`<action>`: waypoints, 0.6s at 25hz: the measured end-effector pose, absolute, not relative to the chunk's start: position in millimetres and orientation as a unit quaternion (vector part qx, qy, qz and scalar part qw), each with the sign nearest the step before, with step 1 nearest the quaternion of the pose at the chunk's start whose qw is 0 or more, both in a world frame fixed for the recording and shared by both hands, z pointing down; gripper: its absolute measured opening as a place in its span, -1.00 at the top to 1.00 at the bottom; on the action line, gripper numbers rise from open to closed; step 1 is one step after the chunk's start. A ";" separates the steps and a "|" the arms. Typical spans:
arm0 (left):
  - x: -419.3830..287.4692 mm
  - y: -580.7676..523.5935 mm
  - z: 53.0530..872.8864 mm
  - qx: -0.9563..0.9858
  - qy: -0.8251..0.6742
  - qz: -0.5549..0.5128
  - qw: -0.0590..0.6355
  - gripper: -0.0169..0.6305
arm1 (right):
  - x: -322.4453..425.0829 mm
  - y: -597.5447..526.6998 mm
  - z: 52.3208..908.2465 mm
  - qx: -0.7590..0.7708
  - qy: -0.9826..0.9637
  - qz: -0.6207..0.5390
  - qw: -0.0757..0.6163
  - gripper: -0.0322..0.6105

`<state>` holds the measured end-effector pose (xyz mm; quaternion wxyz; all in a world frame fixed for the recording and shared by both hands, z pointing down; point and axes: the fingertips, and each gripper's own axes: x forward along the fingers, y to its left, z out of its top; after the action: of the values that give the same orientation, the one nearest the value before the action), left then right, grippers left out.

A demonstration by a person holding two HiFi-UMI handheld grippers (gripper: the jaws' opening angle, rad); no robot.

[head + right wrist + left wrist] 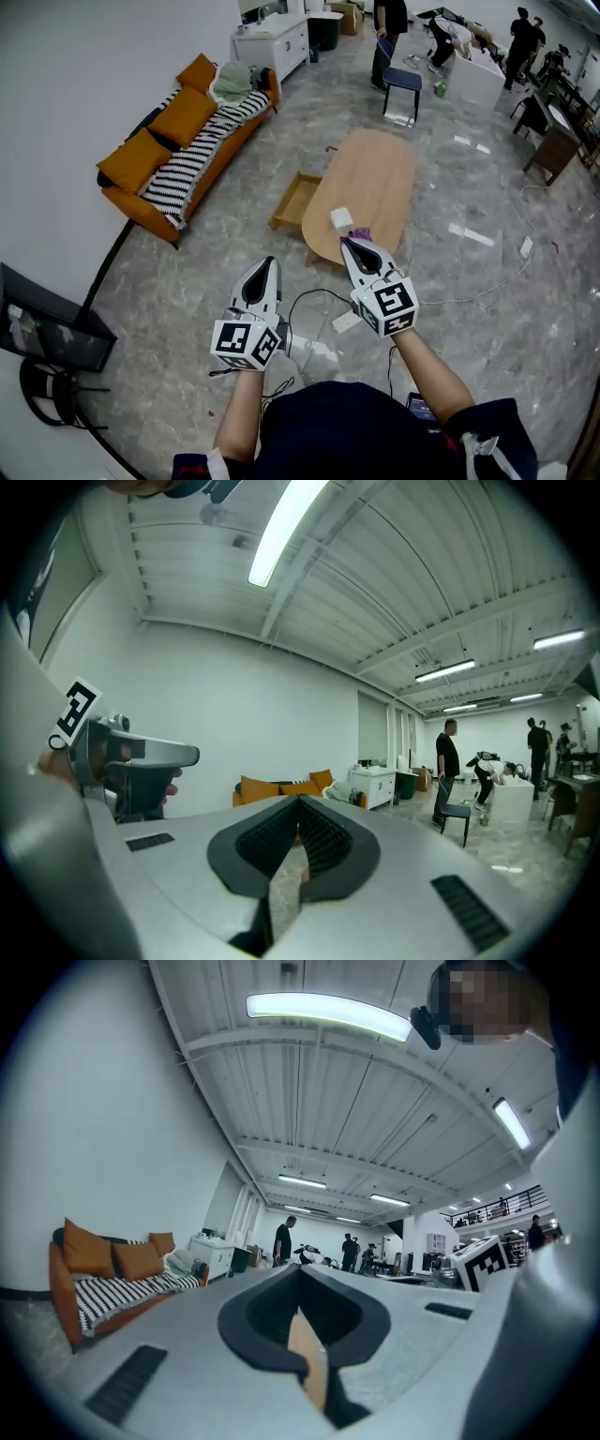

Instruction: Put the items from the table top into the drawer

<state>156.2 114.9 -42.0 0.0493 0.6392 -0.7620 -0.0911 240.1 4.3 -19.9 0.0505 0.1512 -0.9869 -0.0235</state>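
Before the oval wooden table (375,178), left tool (270,262) and right tool (346,242) clenched, empty.

An orange sofa (183,117) under a striped blanket (192,164) stands along the wall, well ahead and left of the left jaws. Past it is a white cabinet (274,42). Far ahead of the right jaws a blue chair (403,82) stands beside a person in black (389,23) (others gather further right). A black cable (314,291) loops on the grey floor (469,309), below and between both pairs of jaws.
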 end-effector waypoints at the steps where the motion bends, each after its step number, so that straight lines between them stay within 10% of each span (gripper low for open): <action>1: 150.8 113.5 -43.2 0.641 -0.761 -0.090 0.049 0.93 | 234.1 3.9 -20.9 0.152 -0.987 -0.023 0.050 0.84; 15: 53.5 81.2 -55.0 0.656 -0.748 -0.093 0.040 0.93 | 145.3 -9.5 -21.5 0.173 -0.983 -0.032 0.054 0.84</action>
<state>53.5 81.2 -55.0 0.0404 0.6557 -0.7482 -0.0929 145.3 -9.5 -21.5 0.0539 0.1735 -0.9828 -0.0322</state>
